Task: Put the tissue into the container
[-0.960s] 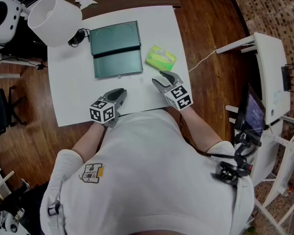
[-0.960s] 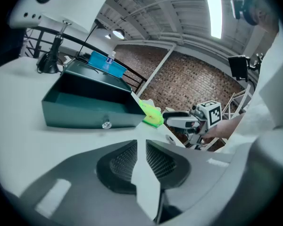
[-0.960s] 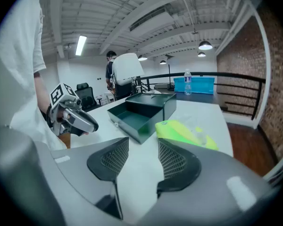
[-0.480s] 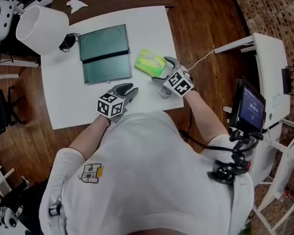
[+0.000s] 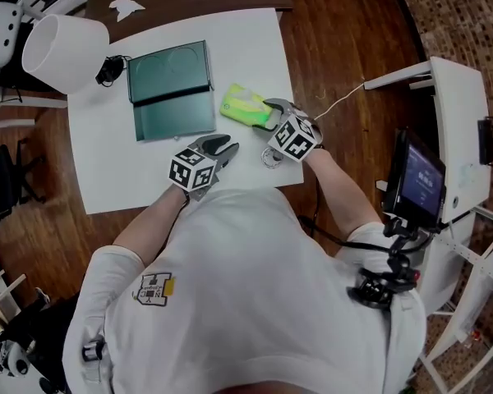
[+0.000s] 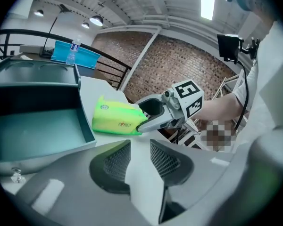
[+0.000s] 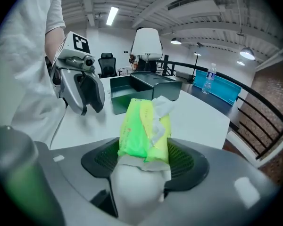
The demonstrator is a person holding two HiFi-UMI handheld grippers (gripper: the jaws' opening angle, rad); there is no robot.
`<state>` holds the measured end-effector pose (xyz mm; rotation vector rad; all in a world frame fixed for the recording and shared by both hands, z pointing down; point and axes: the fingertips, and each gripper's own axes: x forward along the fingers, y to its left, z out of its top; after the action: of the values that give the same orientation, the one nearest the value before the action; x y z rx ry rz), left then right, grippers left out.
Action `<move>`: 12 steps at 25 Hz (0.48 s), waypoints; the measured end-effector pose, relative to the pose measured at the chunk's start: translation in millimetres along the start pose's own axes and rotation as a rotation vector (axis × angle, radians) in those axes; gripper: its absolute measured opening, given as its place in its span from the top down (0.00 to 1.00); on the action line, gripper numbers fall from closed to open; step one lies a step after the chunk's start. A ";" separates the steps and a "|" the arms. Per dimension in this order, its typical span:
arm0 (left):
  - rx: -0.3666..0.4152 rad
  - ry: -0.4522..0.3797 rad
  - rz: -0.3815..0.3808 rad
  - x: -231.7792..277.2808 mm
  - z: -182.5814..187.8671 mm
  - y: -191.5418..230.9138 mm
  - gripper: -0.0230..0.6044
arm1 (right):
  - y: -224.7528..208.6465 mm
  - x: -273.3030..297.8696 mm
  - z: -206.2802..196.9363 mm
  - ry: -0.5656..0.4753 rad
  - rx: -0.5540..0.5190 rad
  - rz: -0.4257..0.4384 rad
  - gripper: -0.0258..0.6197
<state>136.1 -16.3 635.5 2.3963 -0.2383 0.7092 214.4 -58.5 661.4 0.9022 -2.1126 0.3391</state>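
Note:
A green and yellow tissue pack [image 5: 242, 107] lies on the white table top [image 5: 255, 39], just right of the open dark green container [image 5: 171, 90]. My right gripper [image 5: 269, 113] has its jaws round the pack's near end and they are closing, both pads touching the pack [image 7: 144, 126] in the right gripper view [image 7: 144, 147]. A white tissue sticks out of the pack's top. My left gripper [image 5: 222, 146] hovers open over bare table near the front edge, nothing between its pads [image 6: 139, 157]. From it I see the container [image 6: 33, 126] at left and the pack [image 6: 115, 119] ahead.
A white lamp shade [image 5: 62, 49] stands at the table's far left corner, next to the container. A crumpled scrap of paper [image 5: 125, 6] lies beyond the table. A white stand with a screen [image 5: 419, 187] is at the right, and a thin cable [image 5: 337, 101] runs toward it.
My right gripper moved forward to the tissue pack and its jaws came round the pack's near end. My left gripper shifted a little to the right and forward.

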 end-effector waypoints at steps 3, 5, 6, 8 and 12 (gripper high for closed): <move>0.014 -0.008 -0.009 -1.2 3.8 -3.2 0.79 | -2.9 -7.0 4.8 -0.009 -0.014 -0.013 0.50; 0.021 -0.021 -0.015 -5.6 6.3 -8.0 0.79 | -0.7 -16.5 13.6 -0.024 -0.034 -0.017 0.51; 0.024 -0.031 -0.017 -8.3 7.9 -9.9 0.79 | 1.2 -22.1 20.2 -0.034 -0.053 -0.015 0.50; 0.025 -0.057 -0.020 -14.3 11.1 -11.6 0.79 | 6.3 -32.3 38.0 -0.057 -0.103 -0.003 0.50; 0.016 -0.100 -0.004 -32.5 11.6 -7.6 0.79 | 21.0 -36.2 79.0 -0.090 -0.201 0.029 0.50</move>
<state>116.3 -17.5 606.2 2.4496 -0.2697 0.5926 170.2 -66.1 584.0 0.7824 -2.1978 0.0996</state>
